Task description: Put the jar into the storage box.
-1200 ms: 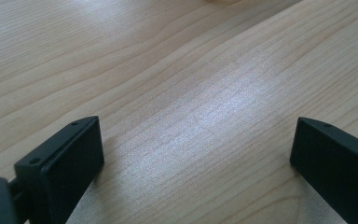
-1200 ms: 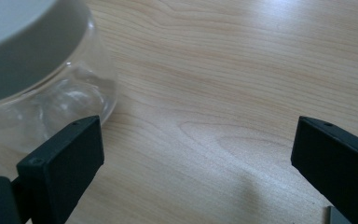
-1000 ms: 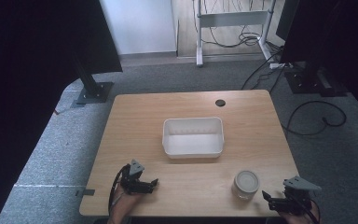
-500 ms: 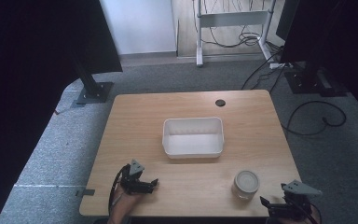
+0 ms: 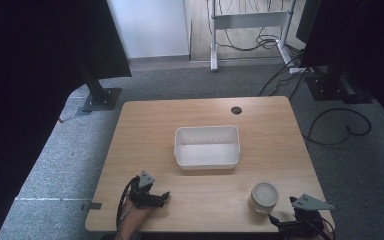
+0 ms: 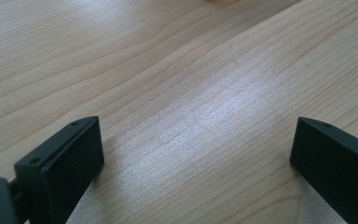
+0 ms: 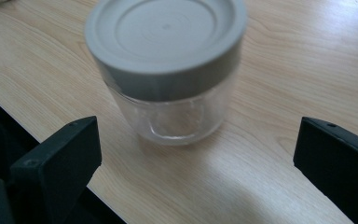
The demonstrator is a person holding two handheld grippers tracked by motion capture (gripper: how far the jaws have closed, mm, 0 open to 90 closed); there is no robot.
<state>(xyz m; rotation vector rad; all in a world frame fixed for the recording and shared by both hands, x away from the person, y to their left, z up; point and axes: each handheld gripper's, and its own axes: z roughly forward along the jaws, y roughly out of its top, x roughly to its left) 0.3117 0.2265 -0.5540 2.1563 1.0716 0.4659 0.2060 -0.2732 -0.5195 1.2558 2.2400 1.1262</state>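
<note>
The clear glass jar with a grey plastic lid (image 7: 165, 70) is standing near the worktop's (image 5: 145, 130) front right corner. The right claw (image 7: 193, 154) is facing it, released, jaws wide and not touching. The left claw (image 6: 193, 149) is resting released near the front left corner.

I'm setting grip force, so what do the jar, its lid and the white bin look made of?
The jar looks like clear glass or hard clear plastic: you see the table through it. Its lid looks like matte grey plastic with moulded rings. The white bin seems thin, smooth plastic with rounded corners.
</note>
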